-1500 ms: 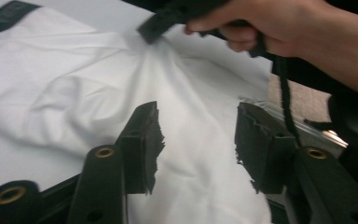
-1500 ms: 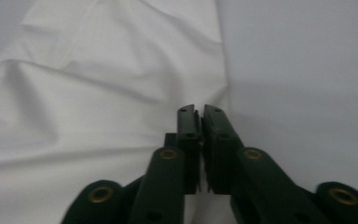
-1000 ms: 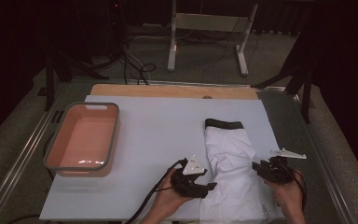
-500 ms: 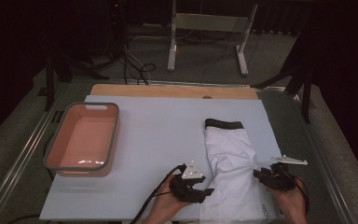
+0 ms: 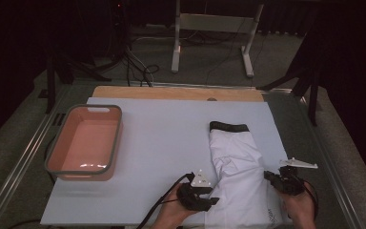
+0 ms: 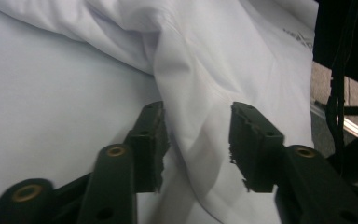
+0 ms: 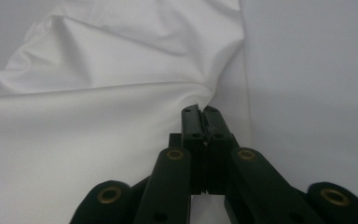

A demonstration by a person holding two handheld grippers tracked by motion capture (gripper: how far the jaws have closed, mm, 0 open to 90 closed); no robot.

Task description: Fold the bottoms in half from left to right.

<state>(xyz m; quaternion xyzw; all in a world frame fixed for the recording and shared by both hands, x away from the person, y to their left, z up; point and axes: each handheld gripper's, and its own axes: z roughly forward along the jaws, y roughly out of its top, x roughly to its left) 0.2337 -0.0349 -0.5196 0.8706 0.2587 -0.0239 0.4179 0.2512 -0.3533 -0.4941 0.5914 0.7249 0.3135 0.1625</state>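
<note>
Your folded white cotton garment with the black collar band (image 5: 240, 167) lies flat between your two grippers, collar at its far end. A raised fold sits between your left gripper's (image 6: 196, 140) jaws; your right gripper (image 7: 199, 112) pinches its edge.

right gripper (image 7: 204, 111): fingers closed, apparently pinching fold | white garment (image 7: 98, 121): creased, lying on pale table (image 7: 317, 84)

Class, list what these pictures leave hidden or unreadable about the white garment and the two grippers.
- Garment, high view: near end cut off by the picture's bottom edge.
- Print on it: too small to read; cut off in the left gripper view.
- Left gripper: cloth lies between its closing jaws; pad contact unclear.
- Right gripper: shut on a fold; its pads hide how much cloth.
</note>
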